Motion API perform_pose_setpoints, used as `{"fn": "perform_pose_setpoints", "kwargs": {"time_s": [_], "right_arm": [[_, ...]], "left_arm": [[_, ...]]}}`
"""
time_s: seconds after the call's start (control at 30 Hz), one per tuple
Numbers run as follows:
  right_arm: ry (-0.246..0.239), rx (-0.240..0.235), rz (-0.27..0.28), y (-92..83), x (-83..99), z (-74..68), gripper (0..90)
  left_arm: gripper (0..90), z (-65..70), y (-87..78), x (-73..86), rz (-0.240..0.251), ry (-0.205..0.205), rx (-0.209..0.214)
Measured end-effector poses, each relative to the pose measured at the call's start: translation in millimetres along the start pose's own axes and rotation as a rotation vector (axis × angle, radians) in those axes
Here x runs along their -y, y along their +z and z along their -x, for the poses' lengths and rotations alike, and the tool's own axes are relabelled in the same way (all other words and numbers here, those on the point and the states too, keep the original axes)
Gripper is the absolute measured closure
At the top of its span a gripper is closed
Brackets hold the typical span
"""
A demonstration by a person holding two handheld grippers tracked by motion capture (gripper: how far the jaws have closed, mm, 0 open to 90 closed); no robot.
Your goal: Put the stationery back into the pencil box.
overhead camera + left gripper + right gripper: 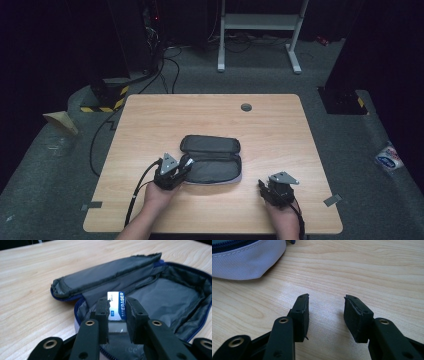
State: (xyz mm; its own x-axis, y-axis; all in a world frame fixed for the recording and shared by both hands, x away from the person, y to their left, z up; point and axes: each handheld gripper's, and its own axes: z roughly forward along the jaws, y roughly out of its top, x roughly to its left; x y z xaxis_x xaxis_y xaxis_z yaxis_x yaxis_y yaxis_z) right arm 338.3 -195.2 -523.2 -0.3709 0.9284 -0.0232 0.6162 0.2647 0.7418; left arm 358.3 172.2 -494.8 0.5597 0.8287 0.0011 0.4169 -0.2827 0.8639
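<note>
The left gripper [117, 312] is being held closed on an eraser [116, 305], which is being clamped upright between the pads with its printed sleeve showing above them. In the high view the left gripper [186, 163] is being held at the near left corner of the open case [212, 159]. The eraser is being carried just over the case's open lower half [162, 302]; the grey lining is lying directly ahead of and below the pads. The flap [107, 272] is being kept folded back on the far side, so the opening is being left unobstructed from above. The case's long axis is running across the worktop [150, 120], left to right.

The coming move is judged to be a short lowering and release into the lining, with the blue zip edge [77, 308] being the one thing to clear.

The right gripper [325, 312] is being held open with nothing between its pads, over bare worktop [362, 270]. In the high view the right gripper [265, 190] is being held near the front right, apart from the case. The left hand [159, 196] is being judged the nearer. Open room is being left all round the case, well inside the worktop edges.
</note>
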Motion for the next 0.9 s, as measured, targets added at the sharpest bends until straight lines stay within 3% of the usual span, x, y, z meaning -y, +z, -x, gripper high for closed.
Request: {"fn": "perform_pose_setpoints", "kwargs": {"time_s": [0.33,0.9], "right_arm": [[-0.001,0.0,0.0,0.1,-0.1,0.0,55.2],[0.0,0.001,-0.001,0.0,0.0,-0.3,55.3]], "left_arm": [[73.1,0.7,0.2,7.6,-0.044,0.015,-0.018],[70.2,4.2,3.1,7.2,-0.025,-0.007,-0.055]]}}
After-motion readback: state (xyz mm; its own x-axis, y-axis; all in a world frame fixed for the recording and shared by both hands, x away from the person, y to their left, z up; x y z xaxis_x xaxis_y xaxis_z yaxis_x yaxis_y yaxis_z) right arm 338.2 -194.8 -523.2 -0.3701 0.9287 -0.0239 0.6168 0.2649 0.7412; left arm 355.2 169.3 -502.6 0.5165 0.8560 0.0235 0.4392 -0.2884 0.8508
